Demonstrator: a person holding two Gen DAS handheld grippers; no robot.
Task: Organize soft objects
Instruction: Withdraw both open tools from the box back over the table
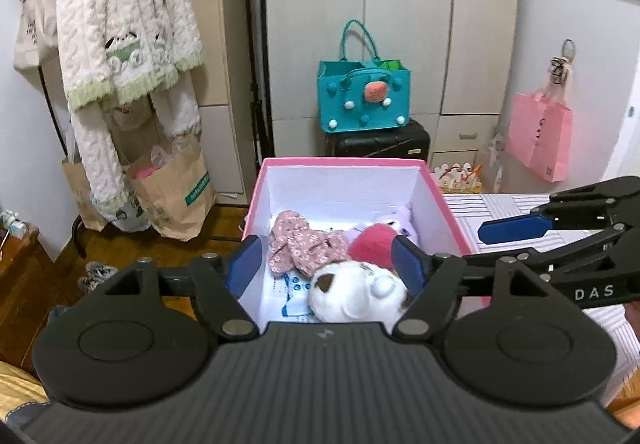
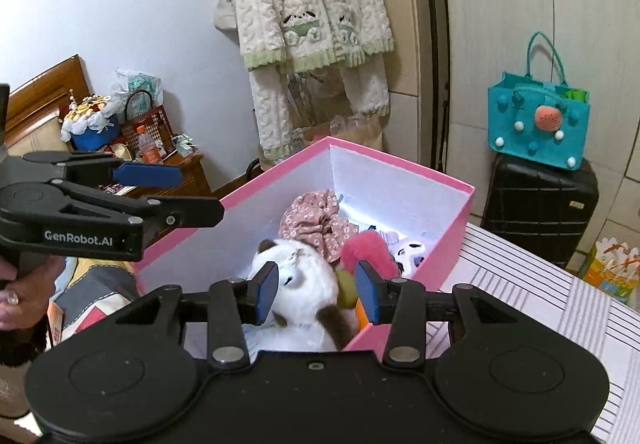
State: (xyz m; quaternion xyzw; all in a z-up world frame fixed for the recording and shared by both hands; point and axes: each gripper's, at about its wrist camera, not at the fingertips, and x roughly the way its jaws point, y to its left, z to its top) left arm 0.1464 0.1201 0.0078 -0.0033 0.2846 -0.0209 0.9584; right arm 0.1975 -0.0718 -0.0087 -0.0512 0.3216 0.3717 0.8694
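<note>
A pink box (image 1: 438, 200) with white walls (image 2: 400, 184) holds soft things: a white and brown plush (image 1: 352, 294) (image 2: 304, 284), a floral pink scrunchie (image 1: 304, 246) (image 2: 316, 220), a fuzzy pink ball (image 1: 374, 244) (image 2: 366, 250) and a purple and white plush (image 1: 402, 220) (image 2: 406, 252). My left gripper (image 1: 326, 270) is open and empty above the box's near edge. My right gripper (image 2: 316, 290) is open and empty above the white plush. Each gripper shows in the other's view: the right one (image 1: 516, 230), the left one (image 2: 160, 188).
The box stands on a striped bed cover (image 2: 540, 304). A teal felt bag (image 1: 362, 96) sits on a black suitcase (image 2: 540, 200). A fleece robe (image 1: 128, 28) hangs on a rack above paper bags (image 1: 176, 196). A pink bag (image 1: 540, 136) hangs on the wall.
</note>
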